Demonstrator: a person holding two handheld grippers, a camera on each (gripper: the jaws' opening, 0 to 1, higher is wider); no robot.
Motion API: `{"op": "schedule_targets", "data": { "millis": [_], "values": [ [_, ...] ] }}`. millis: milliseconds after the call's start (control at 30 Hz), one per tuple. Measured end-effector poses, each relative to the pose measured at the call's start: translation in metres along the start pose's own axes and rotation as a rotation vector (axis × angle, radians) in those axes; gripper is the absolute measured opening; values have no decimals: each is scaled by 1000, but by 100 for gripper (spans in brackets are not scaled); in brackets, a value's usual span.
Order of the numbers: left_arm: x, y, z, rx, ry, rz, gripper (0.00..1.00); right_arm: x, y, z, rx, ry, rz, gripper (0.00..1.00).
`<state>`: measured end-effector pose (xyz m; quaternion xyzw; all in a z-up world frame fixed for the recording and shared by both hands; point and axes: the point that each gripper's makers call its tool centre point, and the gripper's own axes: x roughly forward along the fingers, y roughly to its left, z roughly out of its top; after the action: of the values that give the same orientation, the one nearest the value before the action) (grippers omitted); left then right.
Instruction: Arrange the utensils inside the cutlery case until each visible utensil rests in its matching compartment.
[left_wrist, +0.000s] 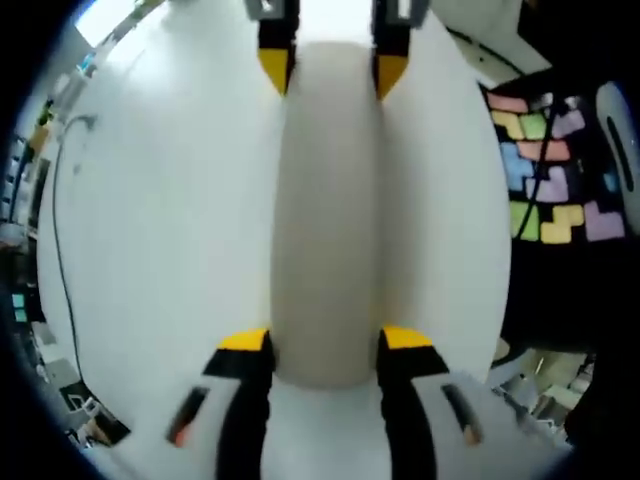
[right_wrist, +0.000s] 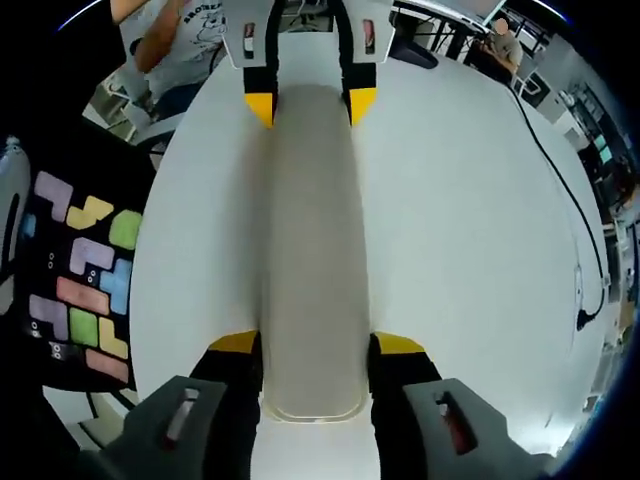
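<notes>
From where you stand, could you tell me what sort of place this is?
Probably a lab or workshop rather than a home kitchen: a big white table with a black cable trailing over it, colourful puzzle-pattern floor mats beside it, and desks in the background. Both grippers hold a long beige case from opposite ends.

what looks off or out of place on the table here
Nothing stands out. The long beige oblong case lies straight on the white table, with the left claw and right claw each straddling one of its ends.
</notes>
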<state>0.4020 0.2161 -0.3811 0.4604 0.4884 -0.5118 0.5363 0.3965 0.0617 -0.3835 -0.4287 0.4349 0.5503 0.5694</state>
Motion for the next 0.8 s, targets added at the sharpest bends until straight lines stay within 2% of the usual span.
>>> {"op": "schedule_targets", "data": {
  "millis": [267,567,800],
  "values": [
    [1,-1,1,14,-3,-3,43,-2,0,0,0,-49,-8,42],
    [0,1,3,31,-7,-18,43,-2,0,-2,18,-11,5,42],
    [-11,17,14,26,-46,-12,43,-19,-18,-6,16,-57,-8,42]
  ]
}}
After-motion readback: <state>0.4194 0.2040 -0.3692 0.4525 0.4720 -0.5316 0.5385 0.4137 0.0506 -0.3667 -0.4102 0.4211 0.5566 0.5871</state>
